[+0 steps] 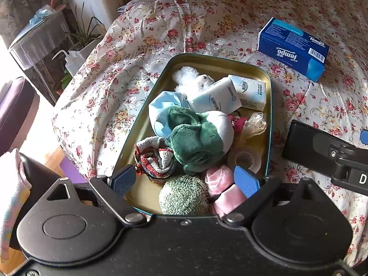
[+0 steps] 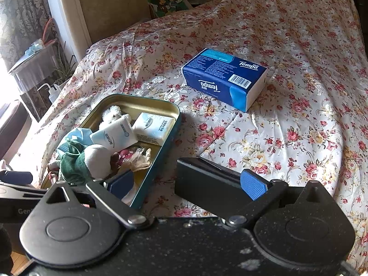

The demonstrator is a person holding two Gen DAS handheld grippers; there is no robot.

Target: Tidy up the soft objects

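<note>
A teal tin tray [image 1: 269, 105] with a gold inside lies on the floral cloth. It holds a green and white plush [image 1: 197, 138], a white plush [image 1: 191, 80], two small tissue packs [image 1: 218, 96], a blue face mask [image 1: 161, 105], a striped knit cloth [image 1: 156, 158], a green knitted pad [image 1: 181, 195] and pink cloth [image 1: 223, 184]. My left gripper [image 1: 185, 181] is open and empty above the tray's near end. My right gripper [image 2: 187, 184] is open and empty beside the tray [image 2: 161, 147]. A blue Tempo tissue pack [image 2: 225, 78] lies apart on the cloth; it also shows in the left wrist view [image 1: 292, 48].
The floral cloth [image 2: 287, 126] covers a rounded table. To the left stand a plant [image 1: 85, 32], a squeeze bottle [image 1: 69, 59], a glass-topped stand [image 1: 36, 36] and a dark seat [image 1: 13, 110]. A chair back [image 2: 110, 4] stands behind the table.
</note>
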